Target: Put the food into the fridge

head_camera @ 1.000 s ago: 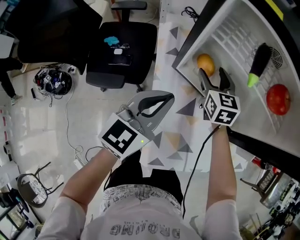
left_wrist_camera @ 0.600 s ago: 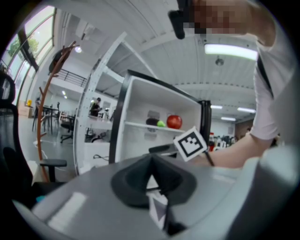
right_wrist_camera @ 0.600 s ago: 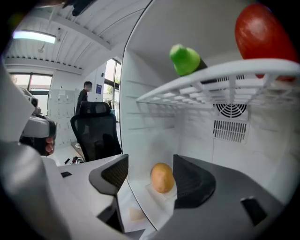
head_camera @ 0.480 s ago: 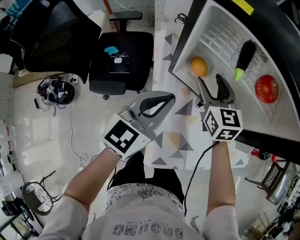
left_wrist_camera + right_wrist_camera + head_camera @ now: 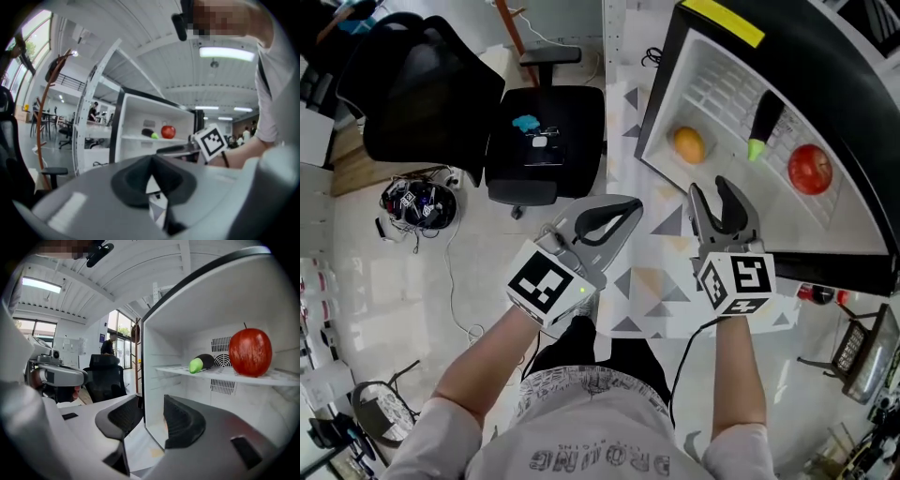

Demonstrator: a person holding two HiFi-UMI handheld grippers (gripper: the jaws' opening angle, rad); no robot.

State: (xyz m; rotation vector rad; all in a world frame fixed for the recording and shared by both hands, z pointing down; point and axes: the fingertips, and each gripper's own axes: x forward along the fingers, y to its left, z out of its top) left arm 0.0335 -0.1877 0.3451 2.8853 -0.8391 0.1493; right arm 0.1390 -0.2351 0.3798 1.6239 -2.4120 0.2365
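Left gripper: jaws pressed together, nothing in them, held level over patterned floor mat. Right gripper: jaws partway apart, just been closing, nothing between them; points into open fridge, tips near its front edge. Food sits inside: orange in lower compartment by left wall; eggplant and red apple on shelf above, apple right of eggplant, near but apart. Black office chair stands off to my left.
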